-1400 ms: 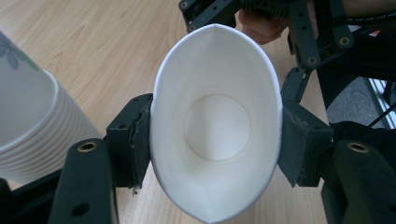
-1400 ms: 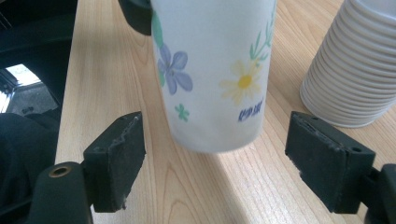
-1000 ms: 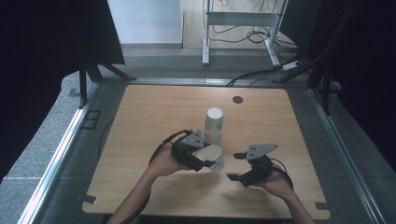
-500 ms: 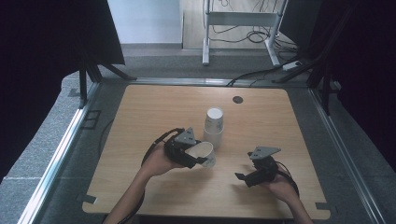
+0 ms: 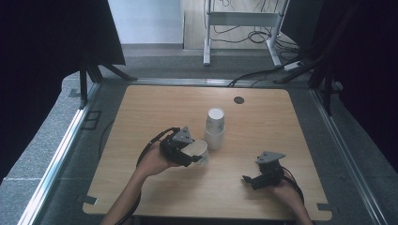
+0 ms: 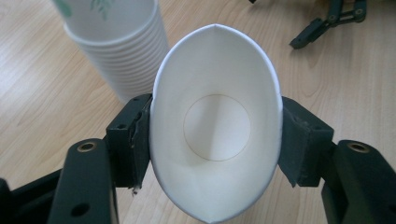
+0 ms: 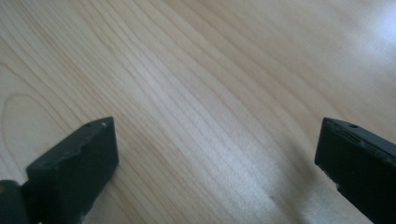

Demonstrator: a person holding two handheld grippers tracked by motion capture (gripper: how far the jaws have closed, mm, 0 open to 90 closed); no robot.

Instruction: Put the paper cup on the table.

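The left hand-held gripper [image 5: 191, 156] is clenched on a single white paper cup [image 5: 197, 151], held just above the wooden desk [image 5: 141, 112] near its middle. In the left gripper view, the cup [image 6: 215, 135] lies on its side with its mouth toward the camera, and the two black pads press its rim from either side so hard that the round mouth is squeezed into a tall oval with a crease at top and bottom. The flat round bottom of the cup shows deep inside.

Just beside the held cup, a little farther up the desk, stands a stack of paper cups [image 5: 215, 128], upside down, with a green leaf print on the top one. In the left gripper view the stack [image 6: 116, 46] rises at the upper left, close to the held cup; whether the two touch is not clear.

The right hand-held gripper [image 5: 256, 180] is released: its jaws stand wide apart and have just been opening, with nothing between them. It sits low over the desk toward the near right, well apart from the cups. In the right gripper view the right hand-held gripper [image 7: 215, 158] frames only bare wood grain.

A small dark round spot [image 5: 239, 100] lies on the desk near its far edge.
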